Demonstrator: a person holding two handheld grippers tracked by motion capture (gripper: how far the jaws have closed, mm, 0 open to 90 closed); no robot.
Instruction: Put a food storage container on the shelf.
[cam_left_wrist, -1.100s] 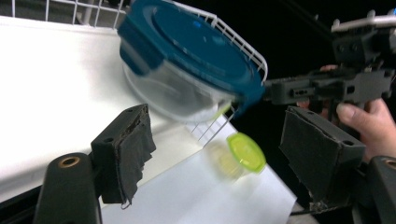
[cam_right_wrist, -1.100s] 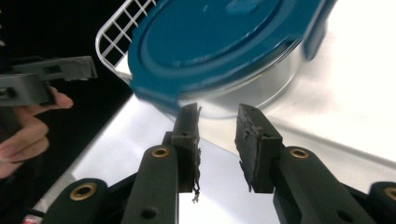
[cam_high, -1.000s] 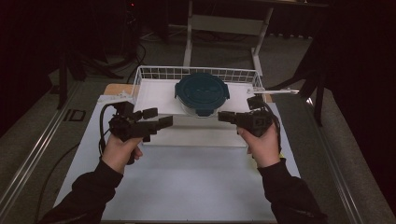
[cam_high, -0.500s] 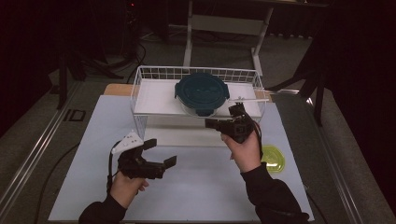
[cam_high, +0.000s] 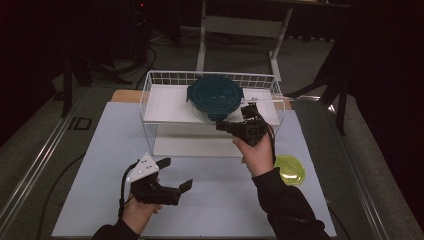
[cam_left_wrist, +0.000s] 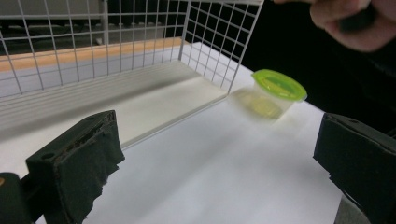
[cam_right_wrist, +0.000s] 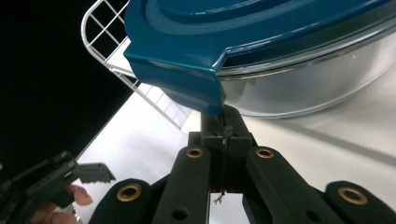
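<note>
A round glass container with a teal lid (cam_high: 215, 95) sits on the shelf inside a white wire basket (cam_high: 150, 82). My right gripper (cam_high: 221, 126) is at the container's front edge, jaws shut. In the right gripper view the right gripper (cam_right_wrist: 223, 123) has its tips just under the teal lid's (cam_right_wrist: 261, 32) hanging tab, which hides them; I cannot tell whether they pinch it. My left gripper (cam_high: 176, 173) hovers low over the white mat at the front left, jaws wide open and empty. Through the left gripper (cam_left_wrist: 219, 154) I see a small tub with a green lid (cam_left_wrist: 276, 88).
The green-lidded tub (cam_high: 289, 169) stands on the white mat (cam_high: 215, 200) right of my right forearm. The basket's open front faces me, and its white floor panel (cam_left_wrist: 154, 98) lies on the mat. Dark floor and a table stand lie beyond.
My left gripper has pulled back from the basket to the front left of the mat and opened wide. The right gripper has shifted left to the container's front tab.
</note>
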